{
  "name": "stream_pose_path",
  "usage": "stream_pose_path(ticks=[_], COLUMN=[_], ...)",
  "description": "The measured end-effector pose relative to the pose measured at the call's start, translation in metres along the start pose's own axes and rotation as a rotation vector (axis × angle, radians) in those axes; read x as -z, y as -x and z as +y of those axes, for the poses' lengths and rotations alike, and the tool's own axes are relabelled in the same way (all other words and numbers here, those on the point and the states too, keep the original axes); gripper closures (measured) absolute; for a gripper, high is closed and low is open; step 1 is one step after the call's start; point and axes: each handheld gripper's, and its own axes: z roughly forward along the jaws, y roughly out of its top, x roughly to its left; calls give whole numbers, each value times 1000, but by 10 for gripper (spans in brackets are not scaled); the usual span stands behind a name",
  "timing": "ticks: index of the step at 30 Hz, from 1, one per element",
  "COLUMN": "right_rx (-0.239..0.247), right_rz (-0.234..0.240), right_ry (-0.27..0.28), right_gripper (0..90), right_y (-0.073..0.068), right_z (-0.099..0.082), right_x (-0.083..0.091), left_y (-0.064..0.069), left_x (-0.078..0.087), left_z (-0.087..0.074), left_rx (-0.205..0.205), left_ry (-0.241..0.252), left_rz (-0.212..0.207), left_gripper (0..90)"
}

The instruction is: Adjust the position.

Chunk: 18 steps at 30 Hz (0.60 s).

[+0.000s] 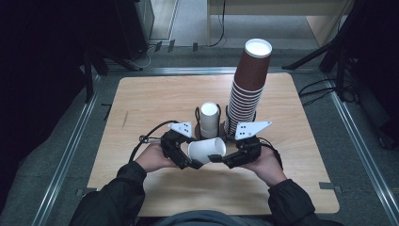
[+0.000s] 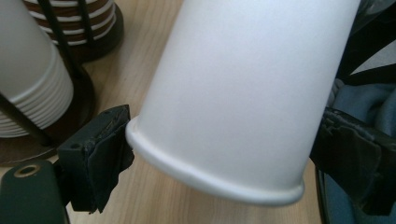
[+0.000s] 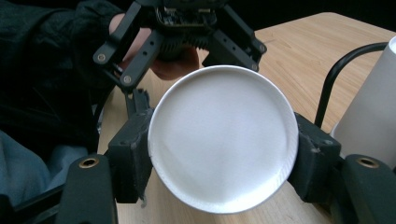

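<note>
A white paper cup (image 1: 204, 149) lies on its side in the air just above the wooden table (image 1: 155, 99), between my two grippers. My left gripper (image 1: 188, 158) grips it from the left. In the left gripper view the pads (image 2: 100, 156) sit against the rolled rim of the cup (image 2: 243, 93). My right gripper (image 1: 221, 159) grips the other end. In the right gripper view its pads (image 3: 133, 158) press both sides of the cup's round white end (image 3: 224, 140), which faces the camera. Behind it are the left gripper (image 3: 196, 60) and the hand that holds it.
Just behind the grippers a short stack of white cups (image 1: 209, 120) stands in a black wire holder. A tall stack of brown cups (image 1: 247, 89) stands to its right. Bare wood lies to the left, right and front. Dark stands and cables surround the table.
</note>
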Motion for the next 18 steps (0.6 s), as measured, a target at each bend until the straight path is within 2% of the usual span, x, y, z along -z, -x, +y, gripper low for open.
stream_pose_path(ticks=[6, 11, 18], right_rx=[-16, -25, -43], right_rz=[30, 35, 44], right_ry=[52, 59, 68], right_gripper=[332, 330, 333], right_y=[-1, -1, 1], right_z=[3, 2, 1], right_x=[0, -1, -1], left_y=[2, 2, 3], left_x=[-4, -2, 3], left_z=[0, 1, 1], left_rx=[2, 3, -17], left_ry=[8, 43, 49], left_rz=[-13, -24, -16], left_gripper=[85, 155, 211])
